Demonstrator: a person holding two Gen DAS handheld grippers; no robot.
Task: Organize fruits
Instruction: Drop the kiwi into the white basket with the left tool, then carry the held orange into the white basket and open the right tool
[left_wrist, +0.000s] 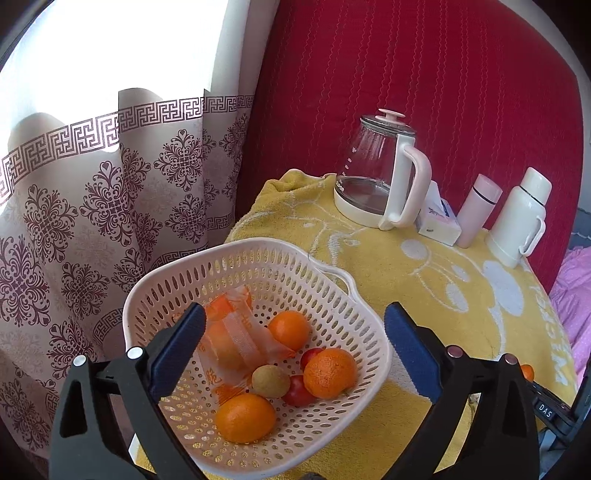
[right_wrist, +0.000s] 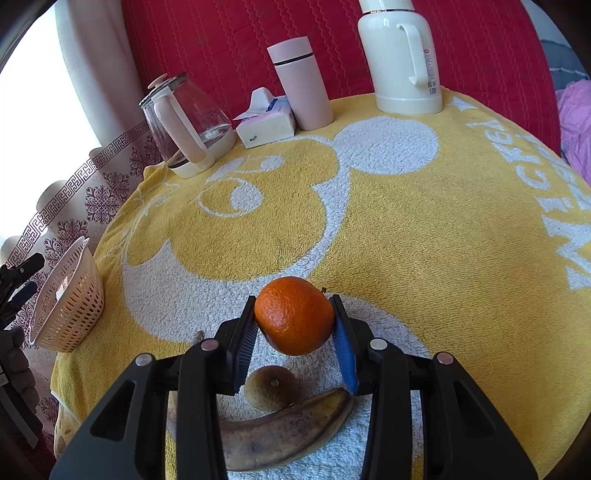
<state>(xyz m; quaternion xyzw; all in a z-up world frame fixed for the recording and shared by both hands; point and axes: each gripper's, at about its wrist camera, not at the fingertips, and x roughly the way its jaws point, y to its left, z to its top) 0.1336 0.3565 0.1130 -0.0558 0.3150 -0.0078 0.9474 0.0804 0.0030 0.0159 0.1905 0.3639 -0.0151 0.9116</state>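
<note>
With right gripper (right_wrist: 294, 325) clenched on orange (right_wrist: 294, 315), step = carry; next: move to basket (right_wrist: 70, 317) (left gripper (left_wrist: 293, 347) spread, empty).

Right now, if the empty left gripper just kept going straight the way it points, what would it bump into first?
Probably the white perforated basket and its fruit: the left gripper, jaws open, points at the tangerine and wrapped snack inside. Depth is hard to judge.

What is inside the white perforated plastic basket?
The white perforated plastic basket holds three oranges, a wrapped orange packet, a small tan fruit and two red fruits. Anything beneath them is hidden.
</note>
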